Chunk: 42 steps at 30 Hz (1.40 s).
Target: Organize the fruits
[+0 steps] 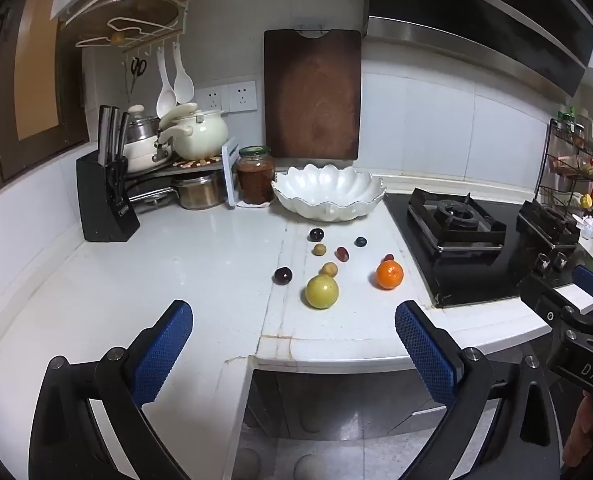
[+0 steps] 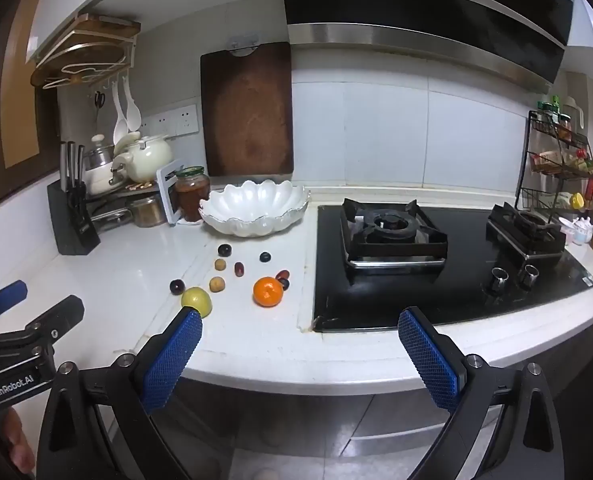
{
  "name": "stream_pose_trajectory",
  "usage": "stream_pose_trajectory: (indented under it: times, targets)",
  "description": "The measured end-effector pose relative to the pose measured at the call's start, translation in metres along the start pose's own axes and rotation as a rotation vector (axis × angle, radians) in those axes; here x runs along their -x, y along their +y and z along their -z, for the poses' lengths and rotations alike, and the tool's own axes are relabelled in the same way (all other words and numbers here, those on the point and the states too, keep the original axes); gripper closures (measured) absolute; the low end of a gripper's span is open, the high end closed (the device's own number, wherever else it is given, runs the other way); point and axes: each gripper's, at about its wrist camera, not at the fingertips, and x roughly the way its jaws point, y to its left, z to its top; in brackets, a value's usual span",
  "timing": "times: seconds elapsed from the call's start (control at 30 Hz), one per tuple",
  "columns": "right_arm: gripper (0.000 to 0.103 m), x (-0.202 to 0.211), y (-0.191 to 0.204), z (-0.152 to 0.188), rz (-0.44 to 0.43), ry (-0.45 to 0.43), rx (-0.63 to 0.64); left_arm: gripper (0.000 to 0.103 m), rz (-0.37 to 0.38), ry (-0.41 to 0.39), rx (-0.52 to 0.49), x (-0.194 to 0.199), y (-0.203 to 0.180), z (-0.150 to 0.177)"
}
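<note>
Both sets of jaws are standing wide apart and gripping nothing: the left gripper (image 1: pixel 294 346) and the right gripper (image 2: pixel 298 354) are hovering at the counter (image 1: pixel 200 264) edge. Ahead of the left jaws the fruits are lying loose: a yellow-green fruit (image 1: pixel 322 291), an orange (image 1: pixel 389 275) and small dark plums (image 1: pixel 283 276); beyond them the white bowl (image 1: pixel 328 192) is sitting empty. Round fruit is likely to roll toward the stove (image 2: pixel 392 232) if nudged. "GenRobot.AI" and "DAS" are readable on the gripper bodies.

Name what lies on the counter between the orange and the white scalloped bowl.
Small fruits: a red one just behind the orange, a dark round one farther back, then bare white counter up to the bowl. The right wrist view shows it best.
</note>
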Motion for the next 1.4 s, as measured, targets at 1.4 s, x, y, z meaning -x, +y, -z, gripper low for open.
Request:
stream_pose_trajectory:
  times: [1.4]
  targets:
    - [0.003,0.014,-0.003,0.000,0.016,-0.055,0.001,0.000,0.030,-0.024,-0.007,0.017,0.005,-0.004]
